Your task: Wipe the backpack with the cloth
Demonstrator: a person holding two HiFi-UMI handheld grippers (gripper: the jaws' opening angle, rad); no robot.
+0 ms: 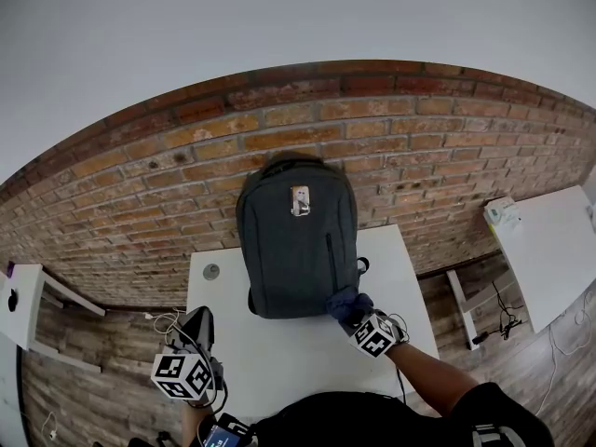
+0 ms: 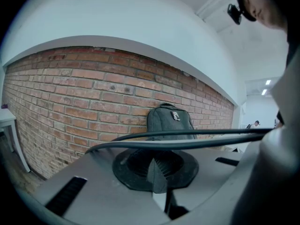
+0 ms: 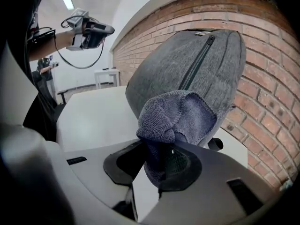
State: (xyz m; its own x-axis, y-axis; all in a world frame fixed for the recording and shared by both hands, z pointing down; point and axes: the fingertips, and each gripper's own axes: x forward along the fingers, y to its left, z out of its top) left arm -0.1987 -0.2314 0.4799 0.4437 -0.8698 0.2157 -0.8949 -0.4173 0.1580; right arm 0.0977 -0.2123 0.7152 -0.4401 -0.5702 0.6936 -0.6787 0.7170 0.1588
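Brickwork (image 1: 391, 147) fills the far side, and the white table (image 1: 307, 366) butts against it. At the table's far edge the grey backpack (image 1: 293, 240) stands upright, leaning on the bricks. My right gripper (image 3: 161, 165) is clamped on the bunched blue cloth (image 3: 176, 121), which touches the backpack's near right bottom corner. My left gripper (image 2: 157, 172) hangs by the table's near left corner, jaws together with nothing between them, pointing at the backpack from well apart.
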